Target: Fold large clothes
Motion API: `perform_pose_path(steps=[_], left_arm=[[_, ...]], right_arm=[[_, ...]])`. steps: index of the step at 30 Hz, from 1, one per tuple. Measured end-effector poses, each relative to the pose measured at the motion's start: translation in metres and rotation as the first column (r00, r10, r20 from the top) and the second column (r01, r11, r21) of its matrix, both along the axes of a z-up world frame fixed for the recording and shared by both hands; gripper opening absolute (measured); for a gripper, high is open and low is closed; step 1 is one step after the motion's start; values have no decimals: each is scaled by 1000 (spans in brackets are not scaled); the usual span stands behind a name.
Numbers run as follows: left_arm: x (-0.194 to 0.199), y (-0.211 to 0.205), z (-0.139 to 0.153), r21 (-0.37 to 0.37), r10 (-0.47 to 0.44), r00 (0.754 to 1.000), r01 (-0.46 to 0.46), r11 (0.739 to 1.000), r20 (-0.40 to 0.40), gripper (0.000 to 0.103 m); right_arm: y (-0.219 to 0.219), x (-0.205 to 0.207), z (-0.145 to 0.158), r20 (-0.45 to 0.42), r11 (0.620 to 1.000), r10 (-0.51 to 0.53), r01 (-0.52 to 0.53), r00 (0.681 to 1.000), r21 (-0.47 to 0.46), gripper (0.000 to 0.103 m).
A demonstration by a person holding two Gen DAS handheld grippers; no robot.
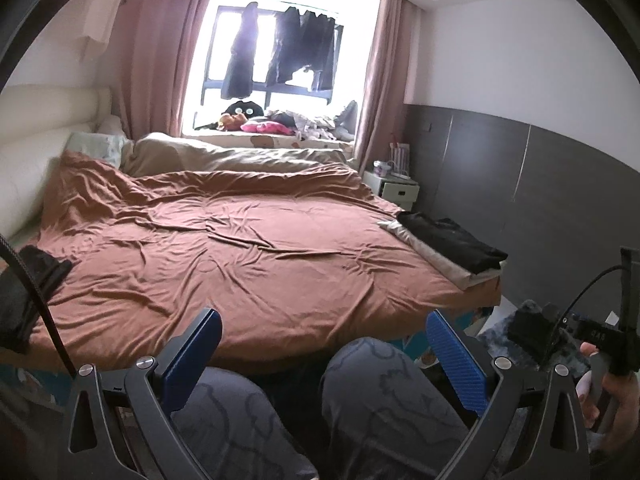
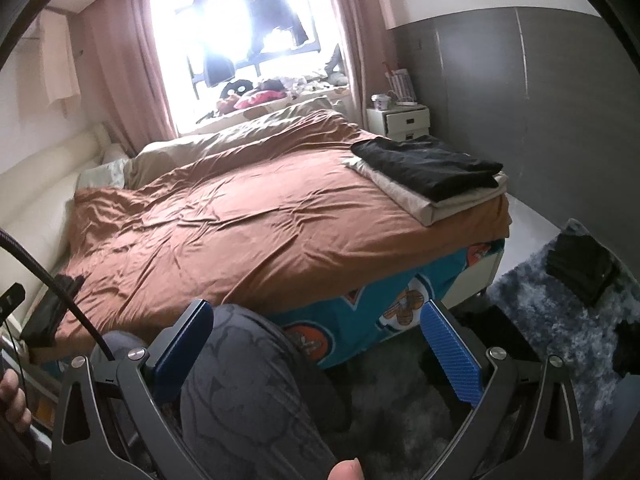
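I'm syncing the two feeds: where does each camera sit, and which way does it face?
Left wrist: on the left gripper, jaws open, facing the bed and window; both knees and the other hand show.
Right wrist: on the right gripper, jaws open, facing the bed's right corner and rug; one knee shows.
Shared: bed, window, folded stack.

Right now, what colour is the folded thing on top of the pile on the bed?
Black. The top folded garment shows best in the right wrist view.
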State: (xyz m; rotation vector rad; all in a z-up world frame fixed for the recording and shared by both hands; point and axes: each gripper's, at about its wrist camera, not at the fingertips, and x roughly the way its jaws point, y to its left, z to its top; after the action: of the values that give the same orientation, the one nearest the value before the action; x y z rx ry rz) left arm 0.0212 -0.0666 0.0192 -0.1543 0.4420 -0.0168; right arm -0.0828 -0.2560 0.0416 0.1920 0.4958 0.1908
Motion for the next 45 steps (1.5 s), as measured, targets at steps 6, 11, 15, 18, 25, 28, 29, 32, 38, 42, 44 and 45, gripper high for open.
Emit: perform_pose_path(steps=[6,11,15,18,25,28,29,32,38,42,44,45], left_arm=[[-11,0,0,1,7,1000,-7,1000,11,103],[-15,-3,1,12,13,1000,-13,1000,18,103],[-16,-4,1,14,16,1000,-16,1000,18,103],[-17,-4,1,15,17,1000,-17,1000,21,103],[-17,1,1,15,24,1000,-25,1000,14,103],[-18,4,1,16,30,999,-30,999,14,103],[-19,4,1,18,32,999,-32,999,16,103],[-20,4,2,25,30,999,-31,999,21,103],[-18,3,1,23,22,1000,-22,999,16,103],[-18,3,1,24,21,1000,-22,999,19,103],[-18,3,1,26,21,1000,-22,999,21,103],[-18,4,1,26,21,1000,-22,999,22,103]], right_arm=[[9,-3,-1,8,1000,11,-11,1000,15,103],[14,-3,-6,16,1000,4,-4,1000,11,103],[15,-1,-10,11,1000,1,-1,1000,12,103],[17,0,-10,14,1000,-4,4,1000,10,103],[26,1,-12,9,1000,-2,2,1000,15,103],[29,1,-11,8,1000,2,-2,1000,15,103],[30,1,-11,9,1000,1,-1,1000,15,103],[27,0,-11,12,1000,1,-1,1000,18,103],[24,-1,-11,15,1000,-1,1,1000,15,103],[21,0,-11,18,1000,2,-2,1000,15,103],[20,0,-11,20,1000,3,-4,1000,15,103],[19,0,-11,20,1000,4,-4,1000,15,103]])
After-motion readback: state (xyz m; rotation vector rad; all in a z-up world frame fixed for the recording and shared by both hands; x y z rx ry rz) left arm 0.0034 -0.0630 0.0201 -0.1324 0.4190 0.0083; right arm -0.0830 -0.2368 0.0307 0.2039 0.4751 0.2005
